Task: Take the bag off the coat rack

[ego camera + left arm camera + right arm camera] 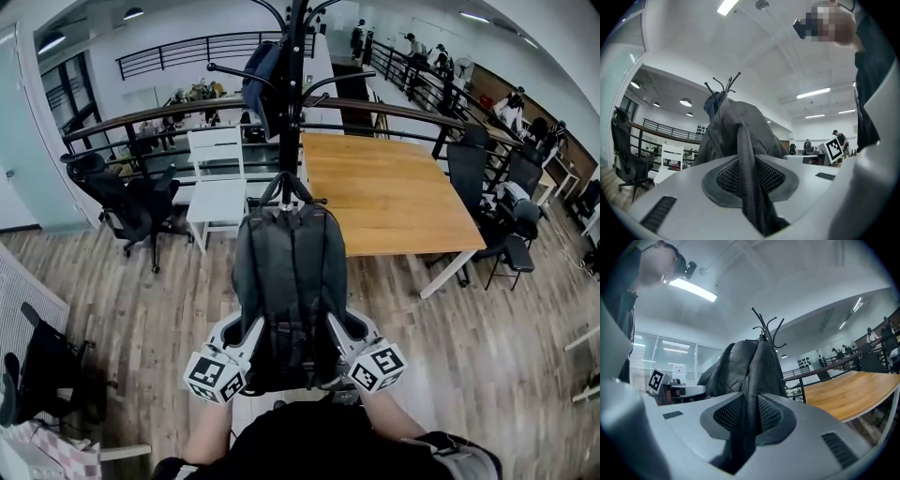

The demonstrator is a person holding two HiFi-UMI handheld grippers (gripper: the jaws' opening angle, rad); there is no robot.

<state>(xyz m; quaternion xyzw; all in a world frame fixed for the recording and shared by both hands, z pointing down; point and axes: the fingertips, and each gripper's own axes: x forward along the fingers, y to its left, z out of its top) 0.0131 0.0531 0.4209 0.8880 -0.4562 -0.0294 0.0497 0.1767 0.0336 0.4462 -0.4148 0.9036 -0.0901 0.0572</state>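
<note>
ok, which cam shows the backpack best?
Head view: the whole backpack, top handle to bottom, between the left gripper and right gripper. Left gripper view shows only a strap pinched in its jaws, plus the backpack's side. Right gripper view shows the same with its own strap.

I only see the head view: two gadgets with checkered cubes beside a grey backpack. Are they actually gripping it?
Observer: Yes. The left gripper view shows the left gripper pinching a mesh strap of the backpack between its pads.
Visitor: And the other one?
Observer: The right gripper view shows the right gripper clamped on a second strap the same way.
</note>
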